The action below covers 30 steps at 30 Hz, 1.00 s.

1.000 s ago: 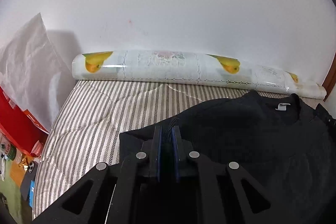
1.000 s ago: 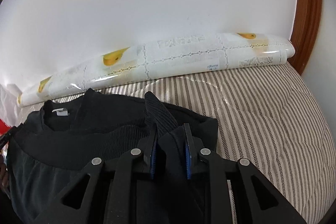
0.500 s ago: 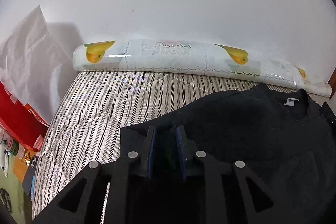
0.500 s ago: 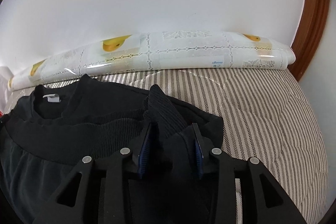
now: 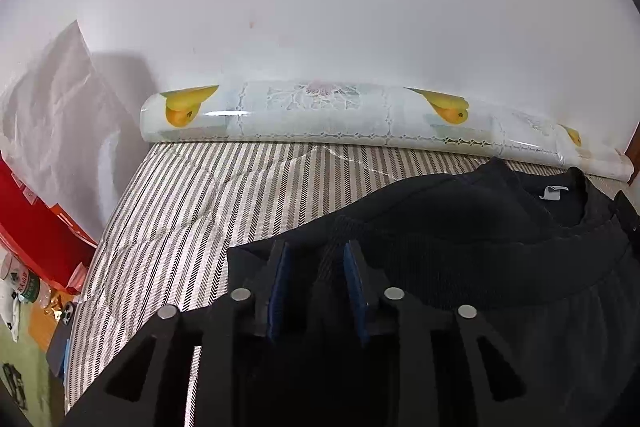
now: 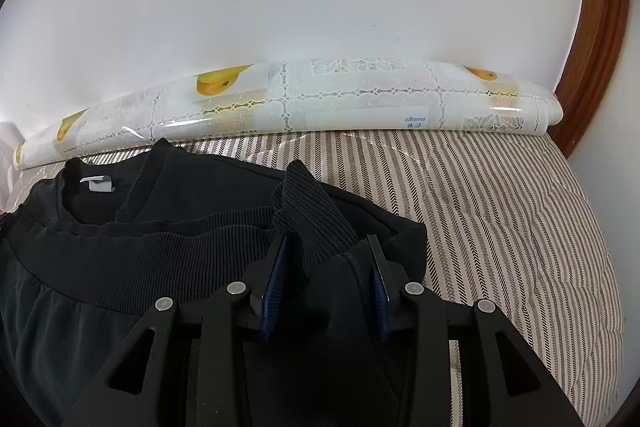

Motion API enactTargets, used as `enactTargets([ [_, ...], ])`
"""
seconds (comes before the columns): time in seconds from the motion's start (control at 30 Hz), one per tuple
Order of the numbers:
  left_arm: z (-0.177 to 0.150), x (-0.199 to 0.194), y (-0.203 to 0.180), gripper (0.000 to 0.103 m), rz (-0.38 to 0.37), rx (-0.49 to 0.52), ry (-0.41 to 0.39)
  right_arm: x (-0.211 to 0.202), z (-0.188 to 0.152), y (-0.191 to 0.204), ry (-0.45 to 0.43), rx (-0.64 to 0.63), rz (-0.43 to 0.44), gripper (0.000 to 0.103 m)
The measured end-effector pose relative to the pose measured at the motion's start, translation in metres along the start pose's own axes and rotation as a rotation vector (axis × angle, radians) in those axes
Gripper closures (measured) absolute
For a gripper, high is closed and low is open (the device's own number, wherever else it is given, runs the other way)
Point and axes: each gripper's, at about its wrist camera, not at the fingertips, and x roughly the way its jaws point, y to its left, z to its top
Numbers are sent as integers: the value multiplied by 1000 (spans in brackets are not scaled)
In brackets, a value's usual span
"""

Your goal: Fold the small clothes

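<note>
Now both claws let go: the left claw [image 5: 316,259] has just been opening, the right claw [image 6: 326,251] stands parted. The black sweater [image 6: 192,211] lies loose between their pads on the striped mattress [image 6: 500,195], fold laid.

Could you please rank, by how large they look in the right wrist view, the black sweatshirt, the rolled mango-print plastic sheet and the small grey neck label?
1. Black sweatshirt: nearest the camera, so its lead may be exaggerated.
2. Rolled mango-print plastic sheet along the wall.
3. Small grey neck label, clearly the smallest.
</note>
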Motion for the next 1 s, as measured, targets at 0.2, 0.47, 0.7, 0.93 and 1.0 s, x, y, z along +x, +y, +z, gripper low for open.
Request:
enactTargets([
  [0.2, -1, -7, -4, 45, 20, 14, -31, 0, 0, 0, 1, 2, 1, 65],
  [0.47, 0, -7, -3, 36, 27, 13, -30, 0, 0, 3, 2, -7, -10, 65],
  [0.7, -1, -3, -5, 36, 58, 23, -19, -1, 0, 4, 0, -10, -15, 65],
  [0.93, -2, -3, -7, 33, 59, 33, -18, 0, -1, 3, 0, -18, -21, 64],
  [1.0, -2, -4, -8, 33, 59, 35, -19, 0, -1, 3, 1, -20, -22, 64],
])
